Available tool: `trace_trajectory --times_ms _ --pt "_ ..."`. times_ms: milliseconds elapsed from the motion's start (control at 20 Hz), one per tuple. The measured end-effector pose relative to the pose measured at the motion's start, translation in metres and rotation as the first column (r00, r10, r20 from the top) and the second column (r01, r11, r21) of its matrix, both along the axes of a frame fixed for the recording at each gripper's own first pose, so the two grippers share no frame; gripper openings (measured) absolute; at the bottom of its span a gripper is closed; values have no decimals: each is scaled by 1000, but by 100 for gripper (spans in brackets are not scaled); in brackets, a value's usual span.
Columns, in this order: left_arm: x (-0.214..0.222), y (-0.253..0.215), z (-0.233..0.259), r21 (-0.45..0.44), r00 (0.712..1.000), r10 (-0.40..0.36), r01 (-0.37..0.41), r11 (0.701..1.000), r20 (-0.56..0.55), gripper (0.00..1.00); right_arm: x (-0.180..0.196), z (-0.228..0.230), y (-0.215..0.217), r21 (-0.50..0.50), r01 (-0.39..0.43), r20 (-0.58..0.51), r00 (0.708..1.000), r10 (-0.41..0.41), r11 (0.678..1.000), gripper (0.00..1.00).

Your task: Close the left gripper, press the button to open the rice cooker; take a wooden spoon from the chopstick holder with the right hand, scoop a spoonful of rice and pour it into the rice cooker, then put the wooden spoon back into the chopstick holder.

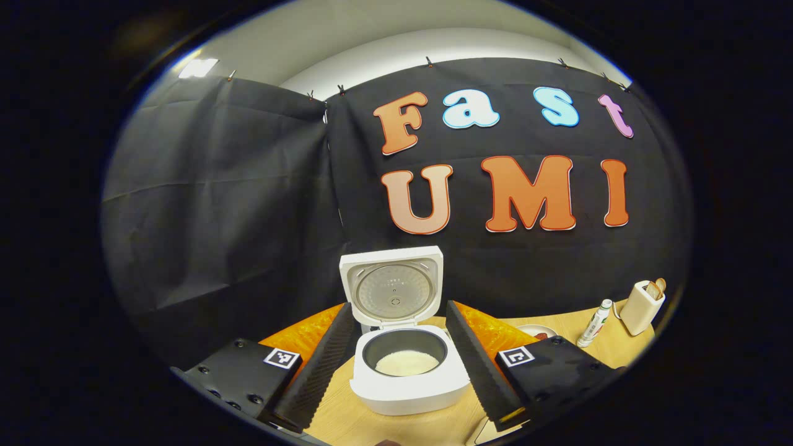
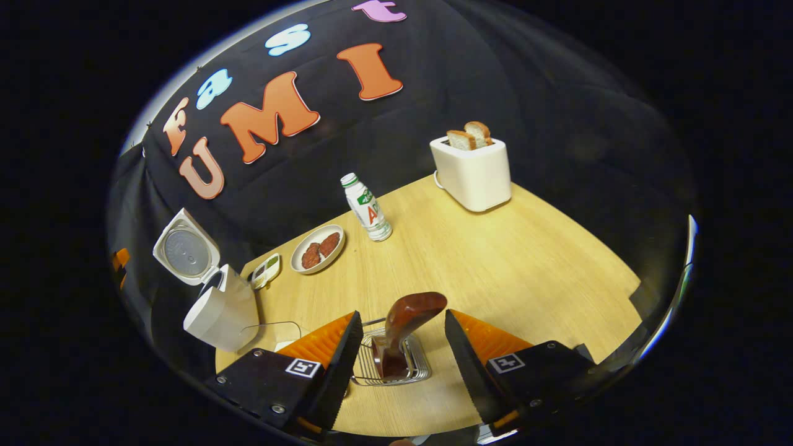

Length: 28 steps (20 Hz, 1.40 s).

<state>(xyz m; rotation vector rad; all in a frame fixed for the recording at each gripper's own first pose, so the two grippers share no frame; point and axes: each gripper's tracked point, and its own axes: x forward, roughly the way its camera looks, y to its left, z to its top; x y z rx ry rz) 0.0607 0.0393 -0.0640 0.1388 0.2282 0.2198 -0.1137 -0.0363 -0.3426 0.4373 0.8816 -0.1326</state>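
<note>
Between the right gripper [image 2: 403, 347] fingers sits the spoon [image 2: 406, 328], standing handle-up in the wire holder [image 2: 396, 365] right at the near table edge. The fingers are spread wide on either side of the handle, not touching it, so my guess is this is either the grab lining up or the spoon just dropped back in; can't tell which from here. Handle-up makes sense, it gives the fingers something to pinch. Off to the side, the cooker [image 1: 406, 365] has its lid [image 1: 391, 286] flipped up, with rice [image 1: 406, 362] showing in the pot, so the button part looks done. The left gripper [image 1: 403, 365] hangs in front of the cooker with its fingers wide apart too, framing the body without touching. Farther back on the table [image 2: 526, 266] there's a plate [image 2: 318, 248], a bottle [image 2: 367, 207] and a toaster [image 2: 472, 170], well clear of the holder.
</note>
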Motion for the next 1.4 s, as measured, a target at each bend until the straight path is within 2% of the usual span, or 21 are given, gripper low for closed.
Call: trace_trajectory --times_ms 300,550,800,950,1200,1350,1400 --pt "63 32 6 -59 999 -32 30 998 -40 99 4 55 -39 -191 78 96 994 -60 979 89" --pt "120 53 24 -92 997 -58 54 994 -45 100 20 121 -51 -316 101 206 978 -36 943 93" --pt "191 77 44 -100 999 -49 47 994 -23 100 23 175 -48 -402 134 290 957 -12 906 94" --pt "235 87 35 -116 999 -35 31 993 -31 98 15 192 -48 -431 168 315 949 -27 886 94" --pt "291 102 -3 -116 994 -14 1 993 -112 100 -1 203 -57 -484 202 311 949 -49 851 94" --pt "305 105 -30 -219 981 9 -51 974 -191 98 -1 210 -65 -498 213 319 946 -51 841 94" --pt "307 109 -39 -224 977 26 -74 972 -210 100 1 212 -66 -497 214 322 945 -51 841 94"
